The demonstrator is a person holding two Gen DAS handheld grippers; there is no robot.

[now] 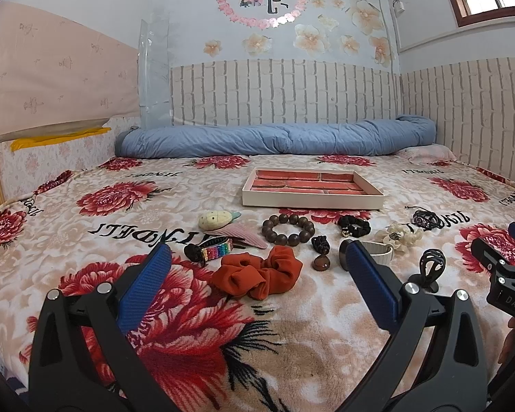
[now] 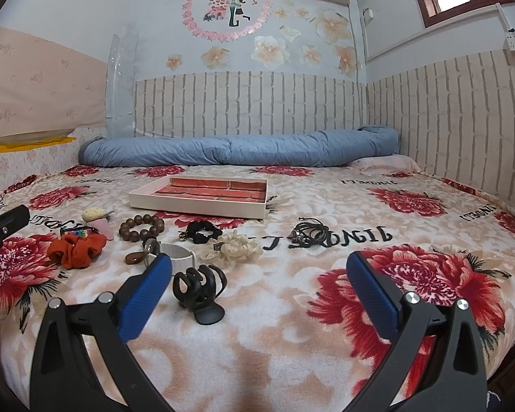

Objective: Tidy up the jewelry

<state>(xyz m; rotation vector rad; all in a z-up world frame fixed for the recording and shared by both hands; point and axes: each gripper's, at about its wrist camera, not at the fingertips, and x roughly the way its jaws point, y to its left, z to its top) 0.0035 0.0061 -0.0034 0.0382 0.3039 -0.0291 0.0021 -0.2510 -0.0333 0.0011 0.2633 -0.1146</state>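
1. The jewelry tray point(image 1: 312, 201) is a shallow white box with a red, brick-patterned lining split into compartments; it lies flat on the bed point(image 1: 86, 295), toward the far edge, just before a rolled blue quilt point(image 1: 278, 139).
2. Strung out in a loose row nearer than the tray are a brown bead bracelet point(image 1: 287, 229), an orange scrunchie point(image 1: 257, 273), a rainbow beaded band point(image 1: 211, 248), a black scrunchie point(image 1: 353, 225), a cream flower piece point(image 2: 235, 248), a black cord bracelet point(image 2: 307, 232) and a black claw clip point(image 2: 199, 286).
3. The left gripper point(image 1: 259, 257) has its blue fingers point(image 1: 147, 288) spread wide, holding nothing, with the orange scrunchie lying between them.
4. The right gripper point(image 2: 259, 267) is likewise spread wide and empty; the claw clip sits just beside its left finger.
5. A white band point(image 1: 382, 250) is half hidden behind the left gripper's right finger, and the tray's compartment count is hard to make out.
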